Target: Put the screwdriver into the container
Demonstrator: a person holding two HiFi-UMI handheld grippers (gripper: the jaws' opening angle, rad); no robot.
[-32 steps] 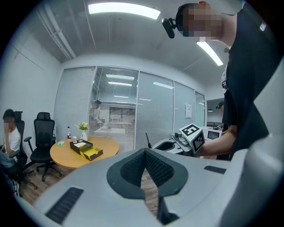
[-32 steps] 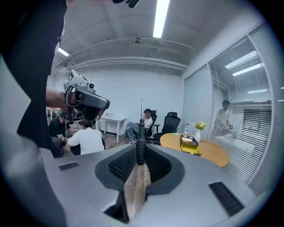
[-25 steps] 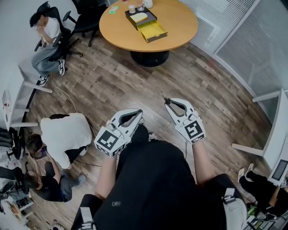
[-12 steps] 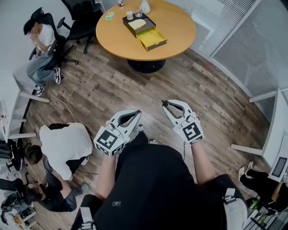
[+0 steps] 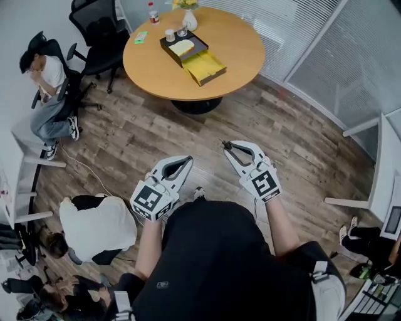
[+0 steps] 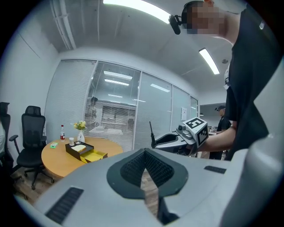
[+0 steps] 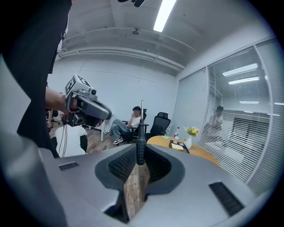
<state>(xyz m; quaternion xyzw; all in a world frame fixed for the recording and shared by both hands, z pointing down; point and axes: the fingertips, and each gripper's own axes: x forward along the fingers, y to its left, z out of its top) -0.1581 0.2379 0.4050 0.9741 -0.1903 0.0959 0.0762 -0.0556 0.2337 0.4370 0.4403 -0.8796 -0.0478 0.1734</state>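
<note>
Screwdriver (image 7: pixel 140 141) is clamped by its dark handle in the right gripper (image 5: pixel 228 149), thin shaft pointing to 12 o'clock, well apart from the container (image 5: pixel 207 66). In the head view, a seated person (image 5: pixel 44 81) is at 10 o'clock; the left gripper (image 5: pixel 187 160), at 6, has its jaws closed together on nothing; the round table (image 5: pixel 156 69), at 12, bears the container, a black box with yellow tray. Each marker cube (image 5: pixel 150 199) shows a black-and-white square pattern; the bottle (image 5: pixel 150 12) label is too small to read
</note>
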